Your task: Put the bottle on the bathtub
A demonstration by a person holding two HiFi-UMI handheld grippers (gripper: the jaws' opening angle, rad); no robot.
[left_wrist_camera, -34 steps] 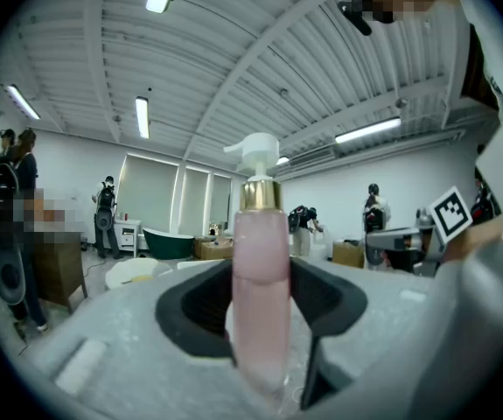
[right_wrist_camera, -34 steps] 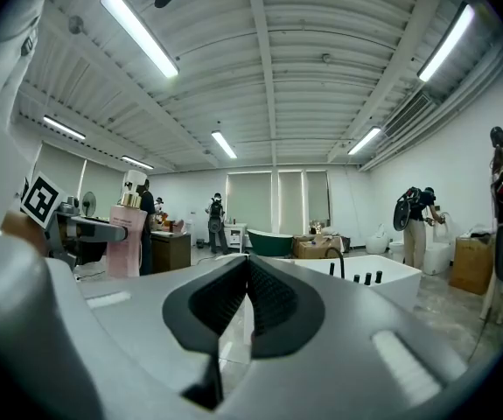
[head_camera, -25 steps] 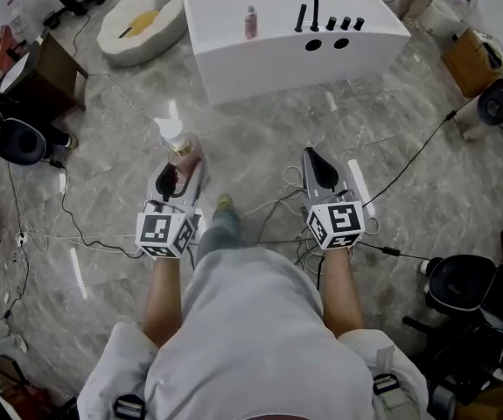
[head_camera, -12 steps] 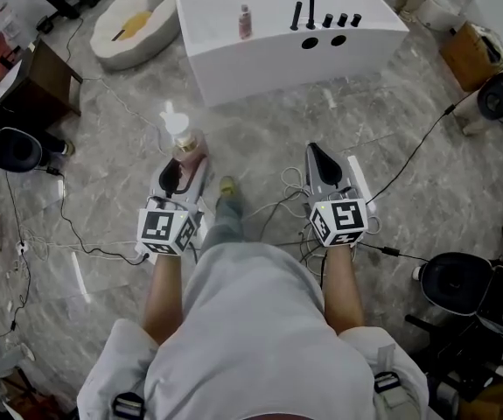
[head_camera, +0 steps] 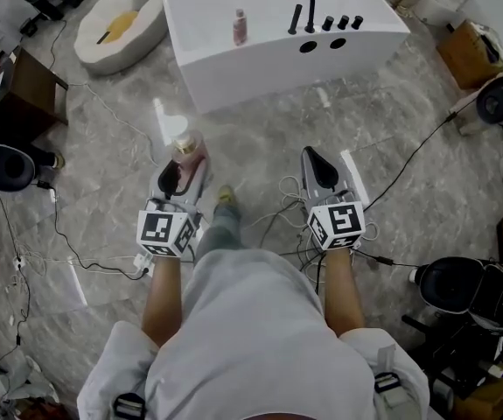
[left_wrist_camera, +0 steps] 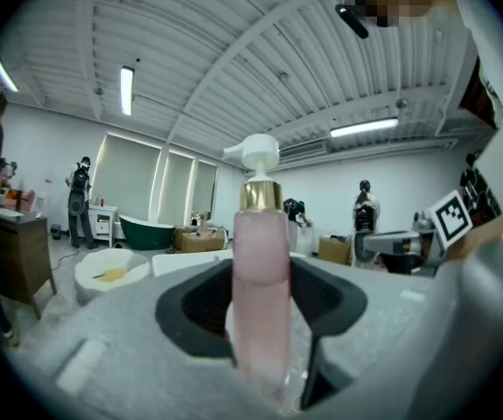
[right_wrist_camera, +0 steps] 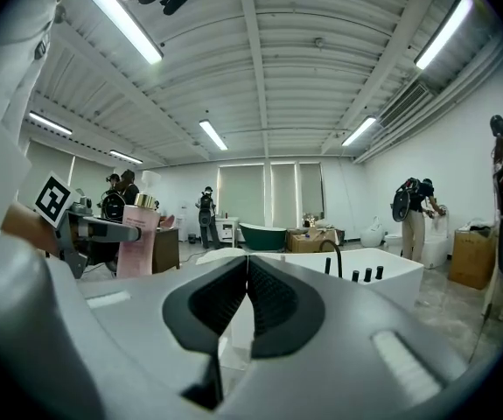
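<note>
You are mid-carry: your left tongs [head_camera: 185,160] are clamped on the pink pump bottle [left_wrist_camera: 260,269], upright and well short of the bathtub [head_camera: 268,59]. Your right tongs [right_wrist_camera: 243,300] are pressed together, empty. Next, step closer and lower it onto the flat rim.

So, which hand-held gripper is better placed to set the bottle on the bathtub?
Left. The left hand-held gripper is shut on the pink pump bottle, held upright, with the bathtub ahead. The right hand-held gripper is shut and empty.
</note>
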